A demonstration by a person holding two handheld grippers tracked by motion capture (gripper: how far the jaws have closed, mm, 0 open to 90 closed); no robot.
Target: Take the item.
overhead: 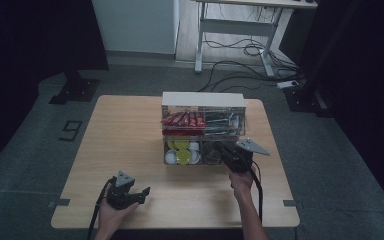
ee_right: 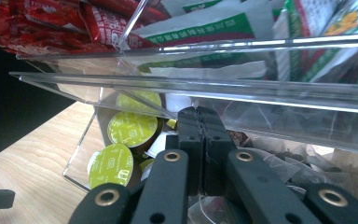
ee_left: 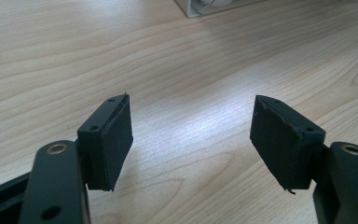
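A clear two-tier organizer (overhead: 202,99) stands at the far middle of the wooden table (overhead: 125,140). Its upper tier holds red sachets (overhead: 182,120) (ee_right: 51,23) beside green-and-white sachets (overhead: 222,120) (ee_right: 214,25). Below are capsules with yellow-green lids (overhead: 182,151) (ee_right: 126,128) and, to their right, pale tea bags (overhead: 211,155) (ee_right: 279,154). My right gripper (overhead: 220,150) (ee_right: 197,112) reaches into the tea-bag compartment under the clear shelf (ee_right: 261,88), jaws shut, nothing visible between the pads. My left gripper (overhead: 141,195) (ee_left: 191,100) rests open over bare wood at the front left.
The table's front edge lies just below both hands. Beyond the table are a white desk frame (overhead: 230,30) and loose floor cables (overhead: 240,65). Dark stands flank the table on both sides.
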